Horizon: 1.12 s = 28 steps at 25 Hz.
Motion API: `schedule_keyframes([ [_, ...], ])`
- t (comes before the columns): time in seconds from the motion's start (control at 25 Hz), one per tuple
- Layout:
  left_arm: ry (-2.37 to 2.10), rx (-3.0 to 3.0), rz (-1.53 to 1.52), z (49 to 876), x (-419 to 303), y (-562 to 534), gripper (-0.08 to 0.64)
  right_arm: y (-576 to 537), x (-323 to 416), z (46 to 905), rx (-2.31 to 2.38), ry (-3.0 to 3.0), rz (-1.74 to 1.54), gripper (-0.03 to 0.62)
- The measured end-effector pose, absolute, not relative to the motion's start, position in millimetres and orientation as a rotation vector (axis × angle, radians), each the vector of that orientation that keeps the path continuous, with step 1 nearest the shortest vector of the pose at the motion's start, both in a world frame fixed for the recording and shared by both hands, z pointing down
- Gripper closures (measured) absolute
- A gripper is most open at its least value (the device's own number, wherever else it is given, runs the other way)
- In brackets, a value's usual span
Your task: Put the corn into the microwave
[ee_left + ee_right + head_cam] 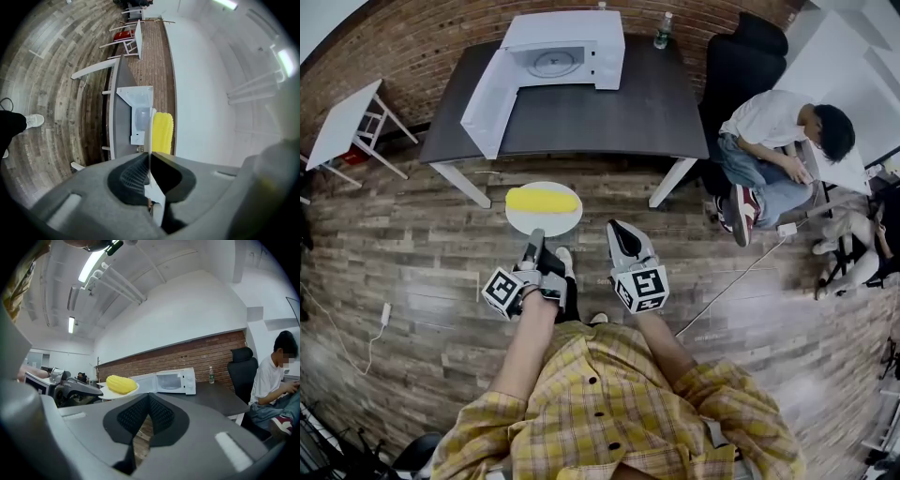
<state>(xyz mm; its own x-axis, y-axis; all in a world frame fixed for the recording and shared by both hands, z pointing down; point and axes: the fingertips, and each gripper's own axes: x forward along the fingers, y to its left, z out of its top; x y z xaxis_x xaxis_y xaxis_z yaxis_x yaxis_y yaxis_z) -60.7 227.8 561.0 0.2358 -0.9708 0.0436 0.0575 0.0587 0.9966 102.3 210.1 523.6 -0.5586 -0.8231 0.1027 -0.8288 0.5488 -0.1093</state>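
the left tool is clamped on the rim of a white plate, held above the wooden floor. the corn lies on the plate. the right tool is closed with nothing between its jaws. ahead, the microwave stands on the dark table with its door swung open. the label on the bottle beside it is too small to read.

The microwave sits on the table's far edge, a bottle at its far right corner. Before the table, the corn lies on a plate; a chair stands right, perhaps touching it.
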Motion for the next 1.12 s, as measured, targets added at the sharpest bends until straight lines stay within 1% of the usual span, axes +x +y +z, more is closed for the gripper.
schedule_keyframes([
  [0.32,-0.998,1.275,-1.033,560.2,-64.7,162.3,0.546,145.1,94.8,527.1,1.455,-2.730,0.249,0.592],
  [1.12,-0.927,1.310,-0.982,531.6,-116.4,-38.1,0.545,-46.8,30.0,496.0,1.522,-2.702,0.230,0.592],
])
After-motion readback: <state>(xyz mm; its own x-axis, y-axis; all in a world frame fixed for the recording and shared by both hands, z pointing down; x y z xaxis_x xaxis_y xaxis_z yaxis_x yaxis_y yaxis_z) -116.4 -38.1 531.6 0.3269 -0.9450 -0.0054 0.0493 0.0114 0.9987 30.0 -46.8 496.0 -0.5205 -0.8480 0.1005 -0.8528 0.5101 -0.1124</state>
